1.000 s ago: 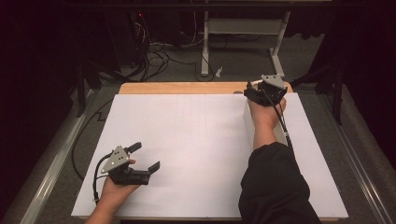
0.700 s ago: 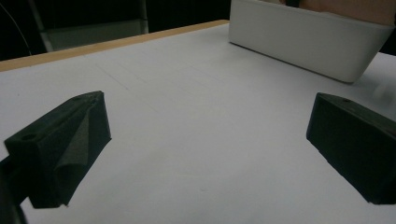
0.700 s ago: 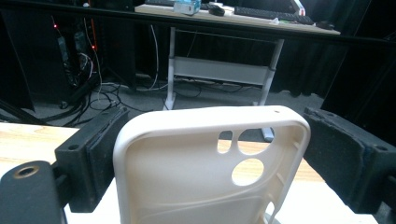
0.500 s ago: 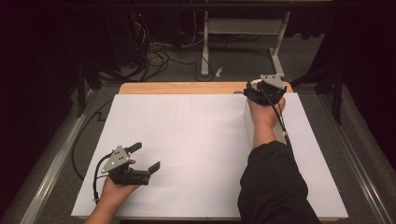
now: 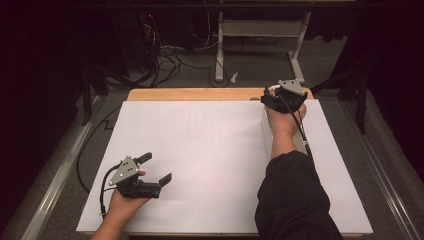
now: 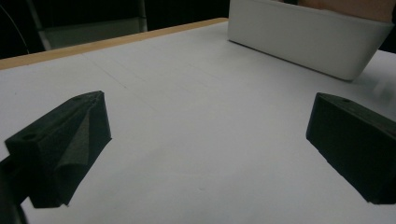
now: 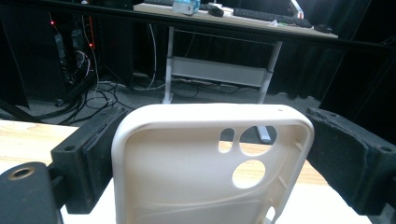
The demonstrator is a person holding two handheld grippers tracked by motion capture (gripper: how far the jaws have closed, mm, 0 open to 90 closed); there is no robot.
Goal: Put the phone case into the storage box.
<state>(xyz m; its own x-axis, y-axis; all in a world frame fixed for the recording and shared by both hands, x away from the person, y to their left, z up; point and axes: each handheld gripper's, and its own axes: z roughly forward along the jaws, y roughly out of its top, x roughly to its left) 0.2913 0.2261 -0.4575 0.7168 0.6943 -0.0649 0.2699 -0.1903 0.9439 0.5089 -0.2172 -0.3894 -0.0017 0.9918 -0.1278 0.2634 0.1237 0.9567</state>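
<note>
Left gripper [image 5: 154,167] rests near the table's [image 5: 210,150] front, its 2 jaws spread and empty, probably waiting. Far right, the right gripper [image 7: 212,154] pinches a white phone case [image 7: 210,163] upright, seemingly over the white bin [image 6: 308,39].

The white table [image 5: 210,150] was brightly lit from above while the surroundings stayed dark (nearly black); the left gripper view's jaws looked soft, slightly blurred.

White sheet [image 5: 210,150] lies bare around the left claw [image 5: 156,169]; a white box [image 6: 308,39] blocks its far side.
</note>
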